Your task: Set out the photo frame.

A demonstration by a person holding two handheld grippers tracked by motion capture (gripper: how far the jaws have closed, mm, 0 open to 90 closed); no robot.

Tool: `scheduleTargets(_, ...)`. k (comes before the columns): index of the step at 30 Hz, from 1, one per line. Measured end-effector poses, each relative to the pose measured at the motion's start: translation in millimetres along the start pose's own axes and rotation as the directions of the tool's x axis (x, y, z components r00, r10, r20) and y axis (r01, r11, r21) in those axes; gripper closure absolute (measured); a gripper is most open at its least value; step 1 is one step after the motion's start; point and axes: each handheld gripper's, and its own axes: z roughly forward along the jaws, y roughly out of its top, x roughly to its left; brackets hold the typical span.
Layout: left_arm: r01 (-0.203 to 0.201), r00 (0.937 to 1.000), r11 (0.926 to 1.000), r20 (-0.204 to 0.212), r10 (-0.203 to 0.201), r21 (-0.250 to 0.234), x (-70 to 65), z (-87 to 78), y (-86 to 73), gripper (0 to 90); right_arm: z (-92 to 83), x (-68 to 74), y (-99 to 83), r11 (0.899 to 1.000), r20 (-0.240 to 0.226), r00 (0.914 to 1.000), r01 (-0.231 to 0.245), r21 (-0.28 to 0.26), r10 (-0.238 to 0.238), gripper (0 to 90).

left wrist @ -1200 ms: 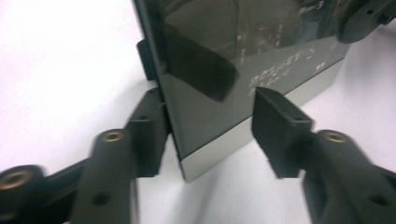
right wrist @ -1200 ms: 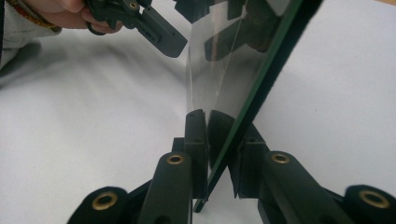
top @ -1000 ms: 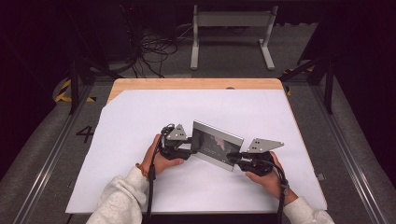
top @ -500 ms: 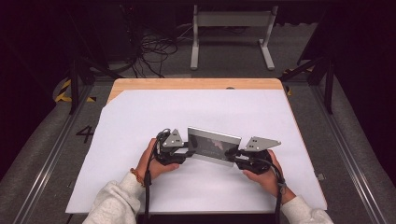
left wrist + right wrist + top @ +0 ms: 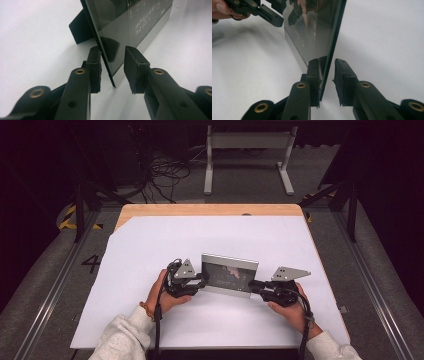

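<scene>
A dark glass picture frame [image 5: 230,275] stands upright on the white table sheet [image 5: 150,240], its black back leg [image 5: 80,27] propping it. My left gripper [image 5: 202,279] is at the frame's left end. In the left gripper view the frame [image 5: 125,25] runs edge-on between the jaws of the left gripper [image 5: 112,67]. They have just been closing, with a gap still at the front pad [image 5: 132,65]. My right gripper [image 5: 252,285] straddles the right end. In its view the frame [image 5: 312,25] sits between the closing jaws of the right gripper [image 5: 327,75], with a sliver of white beside one pad [image 5: 340,72].
The wooden table edge [image 5: 210,210] shows beyond the sheet. Cables [image 5: 165,175] and a metal stand [image 5: 247,150] lie on the floor behind. Rails [image 5: 50,290] run along both sides of the table.
The frame has swung from an angled pose to square with the table's front edge and stands lower. Both hands have shifted slightly with it.
</scene>
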Motion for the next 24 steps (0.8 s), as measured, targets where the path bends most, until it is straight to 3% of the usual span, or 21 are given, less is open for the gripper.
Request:
scheduleTargets(3,-0.003,1.0,1.0,-0.007,0.003,0.006,-1.3,-0.2,-2.0,69.9,1.7,3.2,0.5,1.0,0.012,0.9997,0.023,0.007,-0.023,80.3)
scheduleTargets(13,0.002,0.9995,0.9999,-0.033,-0.002,0.014,-0.8,-2.2,-4.1,71.9,11.4,2.8,5.3,1.0,0.062,0.998,0.012,-0.008,-0.011,78.2)
scheduleTargets(24,0.0,0.9981,0.9997,-0.061,0.002,0.023,-0.1,-5.7,-7.6,72.9,18.9,7.1,8.4,1.0,0.079,0.9967,0.018,-0.012,-0.017,77.3)
